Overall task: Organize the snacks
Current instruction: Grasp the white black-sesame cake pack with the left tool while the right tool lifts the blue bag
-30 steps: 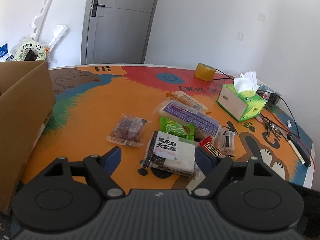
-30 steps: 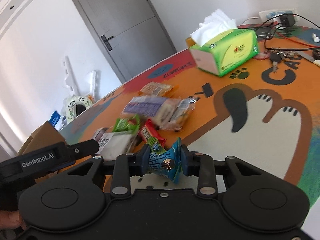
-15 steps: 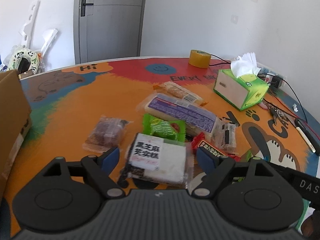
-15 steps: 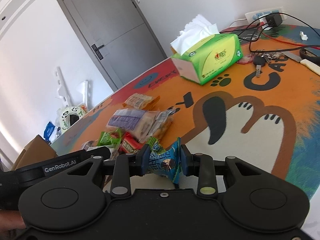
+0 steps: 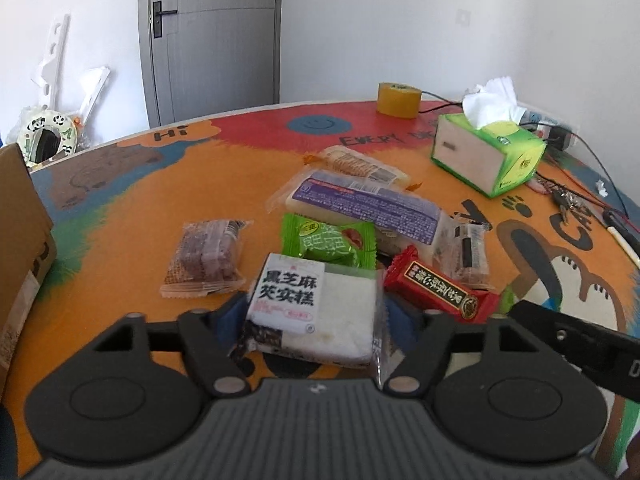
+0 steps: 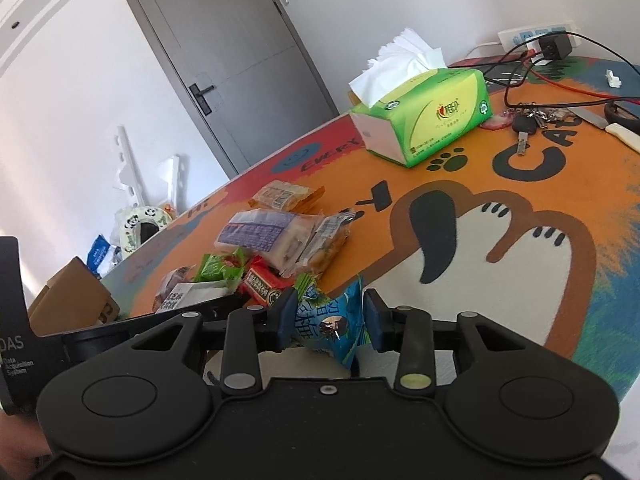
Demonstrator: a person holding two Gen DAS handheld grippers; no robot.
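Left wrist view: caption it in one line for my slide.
Left gripper closing around a white black-sesame cake packet at the near edge of a snack pile on the colourful table.

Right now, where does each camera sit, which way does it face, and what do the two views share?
Left wrist: on the left gripper, looking down its fingers across the snack pile toward the grey door; a white sesame-cake packet lies between the fingers, which have just been closing.
Right wrist: on the right gripper, facing the table's cat print; its fingers, just loosened slightly, flank a blue snack packet; the other gripper's body shows at left.
Shared: tissue box, red snack bar, the door.
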